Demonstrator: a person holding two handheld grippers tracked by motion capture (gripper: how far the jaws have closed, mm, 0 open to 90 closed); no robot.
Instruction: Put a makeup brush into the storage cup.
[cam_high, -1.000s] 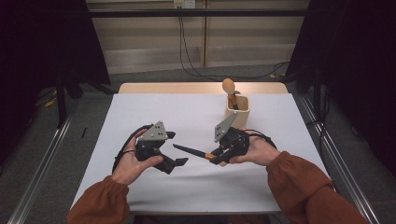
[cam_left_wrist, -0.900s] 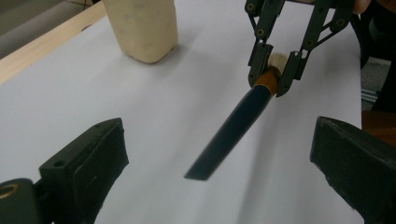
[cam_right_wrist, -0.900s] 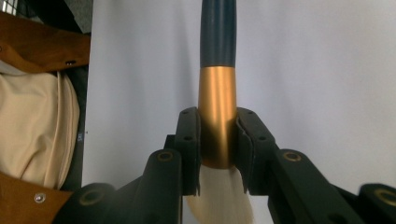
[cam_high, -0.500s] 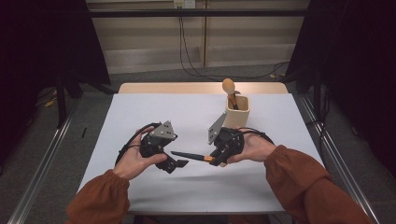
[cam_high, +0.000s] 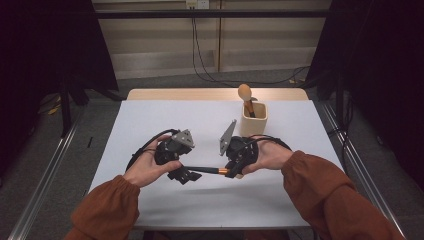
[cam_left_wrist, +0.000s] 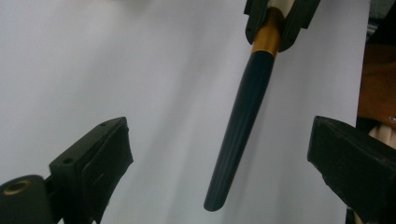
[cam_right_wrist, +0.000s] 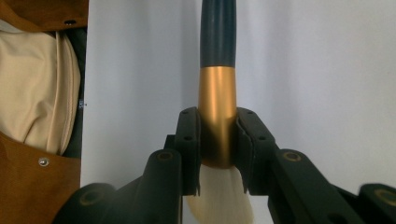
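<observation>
Right gripper (cam_high: 231, 172) clamped on brush (cam_high: 202, 169) at its gold ferrule, handle level above table (cam_high: 150, 120). Left gripper (cam_high: 186, 175) jaws wide, handle tip between them, untouched. Holder (cam_high: 254, 119) with wooden utensil (cam_high: 245, 93) stands behind, clear of both.

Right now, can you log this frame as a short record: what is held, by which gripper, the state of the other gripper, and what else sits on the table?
held item: makeup brush with dark blue handle, gold metal ferrule and pale bristles
holder: right gripper, fingers clamped on the gold ferrule
brush pose: roughly level above the table, handle tip toward the left gripper
left gripper: open, handle end between its fingers, not touching them
other items: cream square holder with a wooden round-headed utensil standing in it
surface: white table
</observation>
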